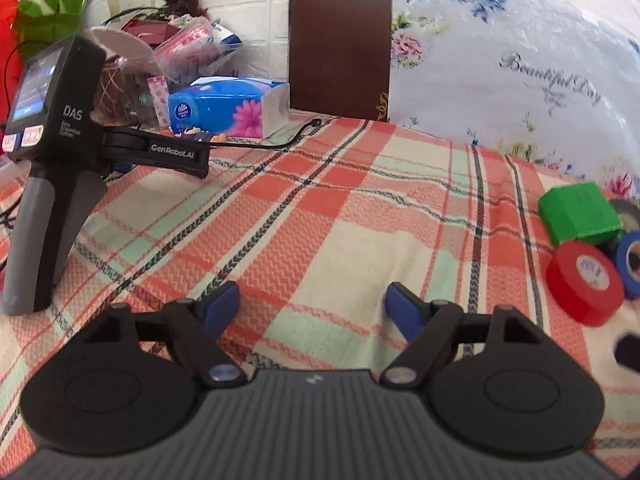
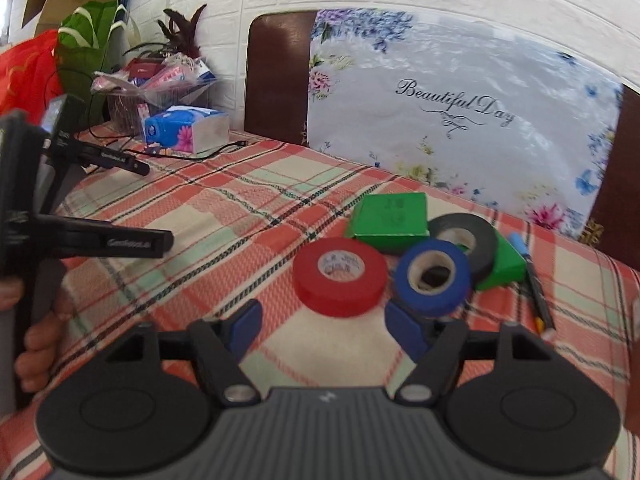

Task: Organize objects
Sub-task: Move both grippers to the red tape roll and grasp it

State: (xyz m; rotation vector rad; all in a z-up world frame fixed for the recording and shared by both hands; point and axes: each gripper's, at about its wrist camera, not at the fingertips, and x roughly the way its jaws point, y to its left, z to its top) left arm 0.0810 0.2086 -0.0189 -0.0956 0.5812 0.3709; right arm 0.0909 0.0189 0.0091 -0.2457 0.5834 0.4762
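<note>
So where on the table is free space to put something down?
The checked cloth is bare between the standing spare gripper and the red tape. It is crowded around the red tape: blue tape, black tape, green boxes, pen.

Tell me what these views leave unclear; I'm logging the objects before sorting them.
- Black tape roll: its lower part is hidden by the blue tape roll in the right wrist view; in the left wrist view the frame edge cuts it off.
- Second green box: mostly covered by the black roll.
- Red tape roll: core label too small to read.
- Marker: cap lettering blurred.
</note>
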